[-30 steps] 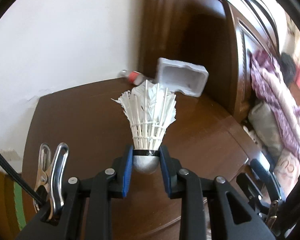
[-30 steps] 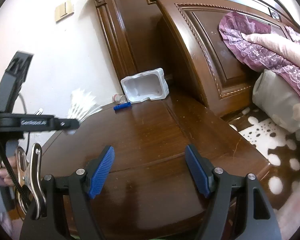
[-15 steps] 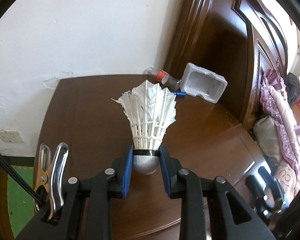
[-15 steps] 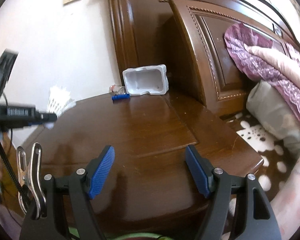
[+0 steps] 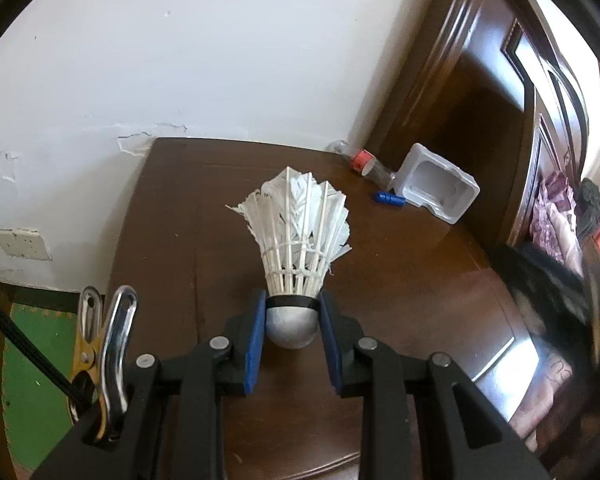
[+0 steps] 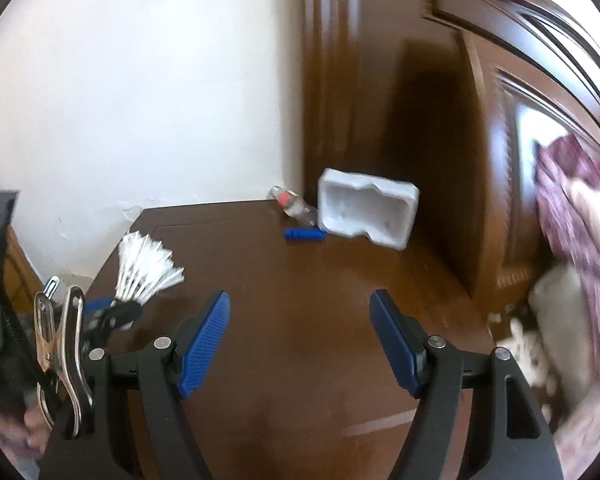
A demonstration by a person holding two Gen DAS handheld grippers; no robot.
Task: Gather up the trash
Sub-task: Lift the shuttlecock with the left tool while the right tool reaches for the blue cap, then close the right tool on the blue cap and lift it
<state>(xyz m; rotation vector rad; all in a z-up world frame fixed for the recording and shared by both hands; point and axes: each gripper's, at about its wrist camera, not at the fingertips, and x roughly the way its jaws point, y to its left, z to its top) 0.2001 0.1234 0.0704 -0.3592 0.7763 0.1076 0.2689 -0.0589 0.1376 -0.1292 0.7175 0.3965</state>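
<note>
My left gripper [image 5: 292,320] is shut on the grey cork of a white feather shuttlecock [image 5: 298,236], feathers pointing up and away, held above the dark wooden table [image 5: 400,292]. The same shuttlecock [image 6: 146,268] shows at the left of the right wrist view, in the left gripper [image 6: 112,314]. My right gripper [image 6: 300,332] stands open over the table with nothing between its blue pads. At the table's far corner lie a white foam tray [image 6: 366,214], a small clear bottle with a red cap [image 6: 296,206] and a blue plastic piece [image 6: 305,235].
A white wall [image 5: 180,60] backs the table and a dark wooden headboard [image 6: 440,120] rises to the right. A bed with purple bedding [image 6: 572,208] lies beyond the table's right edge. Green floor [image 5: 36,380] shows at the left.
Both grippers have swung left and pulled back, so the foam tray, bottle and blue piece now sit farther away and more to the right. The shuttlecock stays gripped. The right gripper stays open.
</note>
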